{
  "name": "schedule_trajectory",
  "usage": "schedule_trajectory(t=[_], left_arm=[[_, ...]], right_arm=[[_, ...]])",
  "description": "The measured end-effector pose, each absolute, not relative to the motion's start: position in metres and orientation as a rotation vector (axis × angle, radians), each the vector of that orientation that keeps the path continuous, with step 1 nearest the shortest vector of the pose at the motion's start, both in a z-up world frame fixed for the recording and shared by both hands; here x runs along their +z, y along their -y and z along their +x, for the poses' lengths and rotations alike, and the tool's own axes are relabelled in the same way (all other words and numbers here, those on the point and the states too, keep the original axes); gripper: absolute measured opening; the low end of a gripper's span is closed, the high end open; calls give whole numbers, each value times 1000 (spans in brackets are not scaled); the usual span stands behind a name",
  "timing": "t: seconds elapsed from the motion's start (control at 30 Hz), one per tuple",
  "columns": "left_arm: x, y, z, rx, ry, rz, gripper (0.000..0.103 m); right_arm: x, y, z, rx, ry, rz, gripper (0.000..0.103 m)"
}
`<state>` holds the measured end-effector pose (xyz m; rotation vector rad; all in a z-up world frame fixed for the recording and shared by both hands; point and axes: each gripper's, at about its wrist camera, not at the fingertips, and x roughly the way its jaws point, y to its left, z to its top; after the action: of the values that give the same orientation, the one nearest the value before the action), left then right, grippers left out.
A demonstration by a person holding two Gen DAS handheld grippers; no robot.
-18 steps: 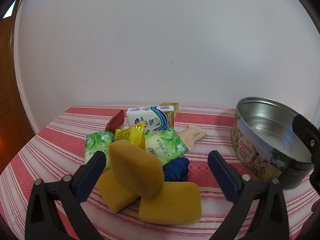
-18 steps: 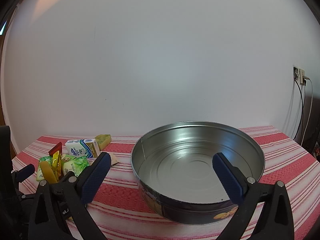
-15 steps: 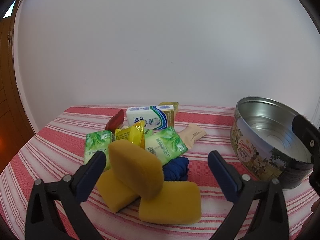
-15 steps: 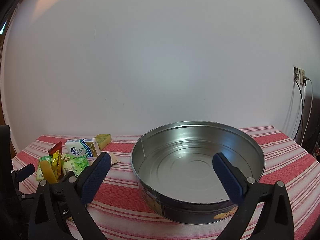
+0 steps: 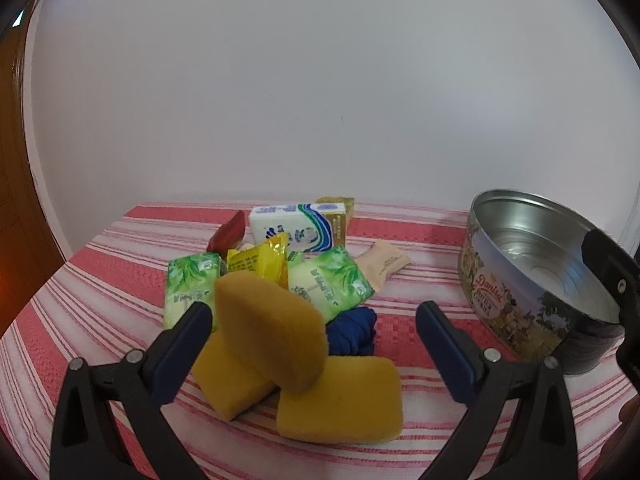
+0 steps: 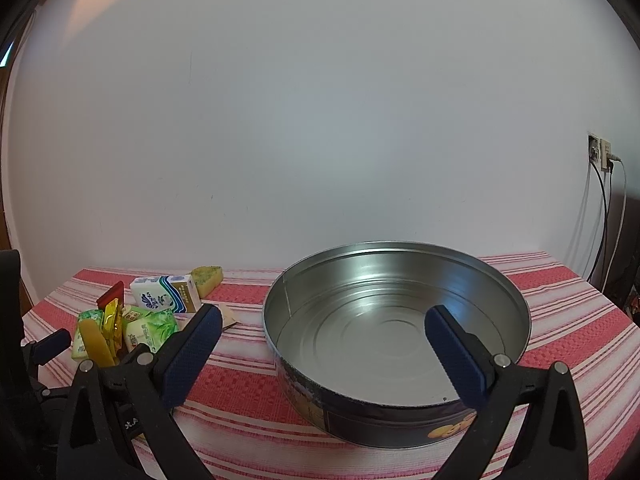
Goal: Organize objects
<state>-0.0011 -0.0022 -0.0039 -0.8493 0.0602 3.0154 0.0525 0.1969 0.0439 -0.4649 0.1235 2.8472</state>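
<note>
**Grippers poised over a cluttered striped table**

The left gripper [image 5: 308,332] hangs with jaws spread wide before three stacked yellow sponges [image 5: 272,340], the likely first pick; the top one leans loosely, so a centred squeeze would avoid toppling it. The right gripper [image 6: 320,344], jaws equally spread and holding nothing, faces the empty cookie tin [image 6: 400,280]. Green tissue packs [image 5: 328,280], a blue cloth [image 5: 356,328] and snack packets [image 5: 260,260] crowd just behind the sponges on the tablecloth [image 5: 100,280].
</note>
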Motion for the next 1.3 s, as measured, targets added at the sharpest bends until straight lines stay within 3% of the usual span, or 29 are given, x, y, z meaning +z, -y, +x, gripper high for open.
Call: schedule_trajectory(t=[0.43,0.63,0.9,1.13,1.17,1.27,1.3], left_arm=[[2,76,20,3131,-64,-923,103],[-5,104,23,3125,-52,-991,103],[-1,122,34,3124,-96,-958,103],[4,124,36,3102,-77,-964,103],[5,122,36,3092,-63,-964,103],[8,115,34,3076,-54,-955,103],[8,112,34,3069,-61,-953,103]], right_arm=[[35,-184,42,2949,-123,-584,103],[23,-160,25,3070,-125,-804,103],[-6,-88,-3,3160,137,-1221,103],[-24,-68,-31,3089,99,-1427,103],[-24,-70,-29,3092,79,-1431,100],[-22,-77,-28,3128,20,-1447,75],[-20,-81,-25,3123,-1,-1457,75]])
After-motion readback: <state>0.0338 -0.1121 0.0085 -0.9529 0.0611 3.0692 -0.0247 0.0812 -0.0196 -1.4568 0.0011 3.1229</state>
